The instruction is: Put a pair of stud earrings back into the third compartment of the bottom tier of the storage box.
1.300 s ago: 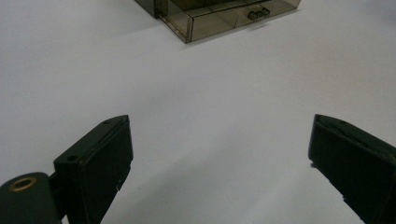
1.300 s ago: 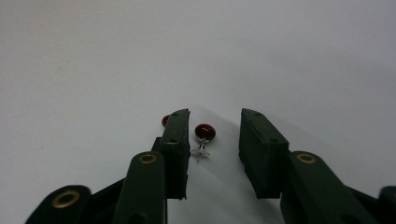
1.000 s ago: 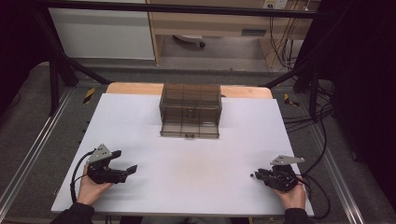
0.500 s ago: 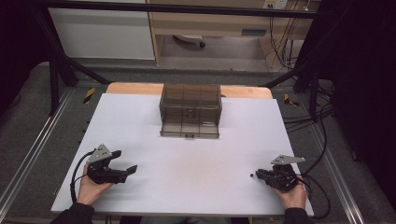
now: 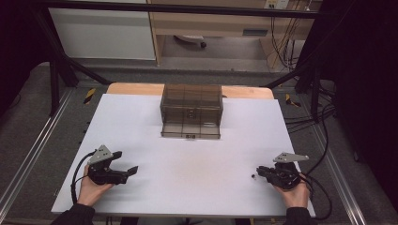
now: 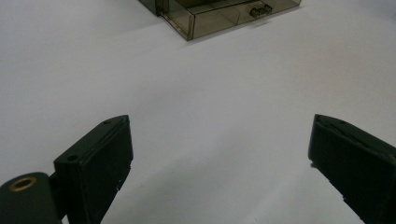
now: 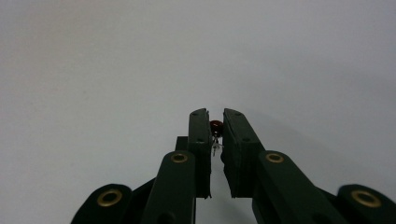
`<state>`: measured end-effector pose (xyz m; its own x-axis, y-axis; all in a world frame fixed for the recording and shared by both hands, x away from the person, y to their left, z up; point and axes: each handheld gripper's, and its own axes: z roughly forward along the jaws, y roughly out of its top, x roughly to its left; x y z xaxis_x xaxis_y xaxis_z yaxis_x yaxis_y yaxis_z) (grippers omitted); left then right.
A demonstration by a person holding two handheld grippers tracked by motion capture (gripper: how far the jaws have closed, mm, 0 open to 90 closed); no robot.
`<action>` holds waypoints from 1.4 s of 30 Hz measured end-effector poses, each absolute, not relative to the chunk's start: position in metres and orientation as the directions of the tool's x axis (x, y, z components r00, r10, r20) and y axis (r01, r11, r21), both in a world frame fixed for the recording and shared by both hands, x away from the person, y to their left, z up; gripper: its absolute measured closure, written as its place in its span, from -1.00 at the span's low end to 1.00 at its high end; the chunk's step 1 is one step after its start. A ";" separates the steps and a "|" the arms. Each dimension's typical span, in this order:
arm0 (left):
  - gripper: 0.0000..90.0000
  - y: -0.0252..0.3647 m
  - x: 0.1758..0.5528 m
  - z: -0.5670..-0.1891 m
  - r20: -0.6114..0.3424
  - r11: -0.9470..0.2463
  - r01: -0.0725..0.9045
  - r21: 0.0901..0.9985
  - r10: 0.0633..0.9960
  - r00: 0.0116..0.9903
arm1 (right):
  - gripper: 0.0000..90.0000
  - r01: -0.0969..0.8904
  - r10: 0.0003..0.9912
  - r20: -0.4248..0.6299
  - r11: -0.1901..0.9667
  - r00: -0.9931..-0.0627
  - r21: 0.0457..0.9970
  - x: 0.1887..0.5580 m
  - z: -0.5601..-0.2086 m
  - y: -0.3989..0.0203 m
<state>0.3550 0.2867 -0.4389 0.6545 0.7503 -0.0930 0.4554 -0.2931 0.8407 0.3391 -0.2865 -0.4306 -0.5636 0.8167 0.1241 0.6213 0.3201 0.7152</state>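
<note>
R hand-held gripper (image 7: 215, 122) jaws just closed | pinching small red part (image 7: 215, 125) | axis unclear | L hand-held gripper (image 6: 219, 144) released

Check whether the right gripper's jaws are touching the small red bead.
Touching: in the right gripper view the right gripper has both jaws closed against the red bead, with no gap either side.

A smoky clear drawer box (image 5: 191, 110) sits mid-table — white table top (image 5: 141, 126), wooden edge behind.
</note>
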 end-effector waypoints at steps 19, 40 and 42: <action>-0.86 0.286 0.355 -0.439 -0.092 -0.295 0.456 0.840 0.750 0.655 | 0.83 0.586 0.783 0.151 0.306 -0.603 0.750 0.358 -0.408 -0.240; -0.86 0.287 0.355 -0.440 -0.094 -0.294 0.457 0.840 0.750 0.655 | 0.83 0.536 0.783 0.131 0.283 -0.608 0.795 0.405 -0.393 -0.178; -0.86 0.287 0.356 -0.440 -0.094 -0.295 0.458 0.839 0.750 0.655 | 0.83 0.535 0.785 0.130 0.281 -0.606 0.797 0.410 -0.393 -0.173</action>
